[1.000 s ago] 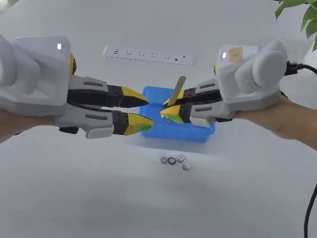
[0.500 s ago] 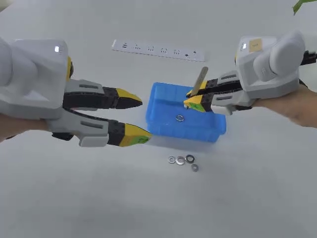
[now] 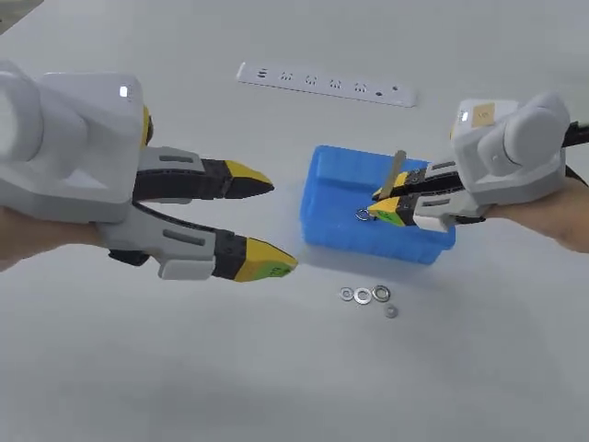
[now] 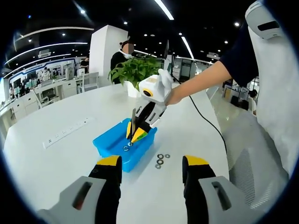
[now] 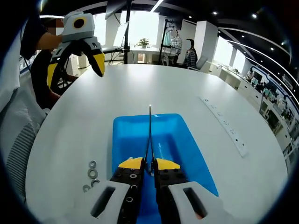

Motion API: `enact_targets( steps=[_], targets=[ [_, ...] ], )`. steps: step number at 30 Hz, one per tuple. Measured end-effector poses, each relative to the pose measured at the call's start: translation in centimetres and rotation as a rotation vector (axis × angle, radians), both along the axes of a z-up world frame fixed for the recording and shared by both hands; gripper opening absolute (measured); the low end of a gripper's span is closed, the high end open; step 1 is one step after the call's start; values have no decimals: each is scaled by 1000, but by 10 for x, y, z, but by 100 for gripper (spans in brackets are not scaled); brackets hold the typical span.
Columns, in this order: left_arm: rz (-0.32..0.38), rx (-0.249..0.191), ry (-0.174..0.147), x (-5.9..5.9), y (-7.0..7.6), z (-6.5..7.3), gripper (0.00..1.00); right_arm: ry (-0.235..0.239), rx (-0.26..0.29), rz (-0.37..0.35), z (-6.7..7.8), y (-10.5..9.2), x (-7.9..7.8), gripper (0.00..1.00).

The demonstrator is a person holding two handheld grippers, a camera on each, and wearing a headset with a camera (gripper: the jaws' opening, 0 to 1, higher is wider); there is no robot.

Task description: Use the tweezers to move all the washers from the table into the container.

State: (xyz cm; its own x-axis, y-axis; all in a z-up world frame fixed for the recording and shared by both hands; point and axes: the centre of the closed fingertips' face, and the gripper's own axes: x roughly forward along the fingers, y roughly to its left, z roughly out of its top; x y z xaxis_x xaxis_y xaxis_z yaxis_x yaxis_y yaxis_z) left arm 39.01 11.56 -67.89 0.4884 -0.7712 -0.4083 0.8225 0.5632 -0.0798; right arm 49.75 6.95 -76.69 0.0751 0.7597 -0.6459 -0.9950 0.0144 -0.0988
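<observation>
The left gripper (image 3: 273, 226) is held level over the white table (image 3: 166, 368), well to the left of the blue container (image 3: 336, 230). It points toward the container with its yellow-tipped jaws spread wide and nothing between them; in the left gripper view the same jaws rise far apart from the bottom edge. The right gripper (image 3: 384, 208) reaches in from the right, held by a hand (image 3: 548, 216), its tips low over the container's middle and angled slightly down. Its jaws are clenched on the tweezers (image 3: 397, 170), a slim metal pair that stands up out of the jaws, tilted a little; in the right gripper view the two yellow tips press in on either side of it. One washer (image 3: 363, 215), a small silvery ring, sits inside the container just beside the right gripper's tips; whether the tweezers touch it cannot be told. The container is a shallow rectangular tray of bright blue plastic. Four more washers (image 3: 366, 296) lie on the table just in front of the container's near wall: three in a short row, and a smaller one just beside them at the right. A white power strip (image 3: 327, 85) lies on the table beyond the container, well apart from it
</observation>
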Motion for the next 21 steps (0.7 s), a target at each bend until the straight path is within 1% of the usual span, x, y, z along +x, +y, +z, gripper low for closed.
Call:
enact_targets(
  steps=[4, 7, 10, 15, 21],
  targets=[
    [1, -14, 0, -1, 1, 2, 61, -3, -12, 11, -4, 0, -3, 9],
    [9, -7, -4, -1, 2, 2, 63, -19, -19, 21, -5, 0, -2, 9],
    [18, -7, -2, -1, 4, 2, 63, -24, -19, 23, -5, 0, -3, 9],
    [17, -5, 5, -3, 5, 2, 62, -40, -39, 29, -8, -2, -2, 9],
    [25, -3, 3, -3, 5, 4, 62, -23, -34, 14, -8, -3, -2, 10]
  ],
)
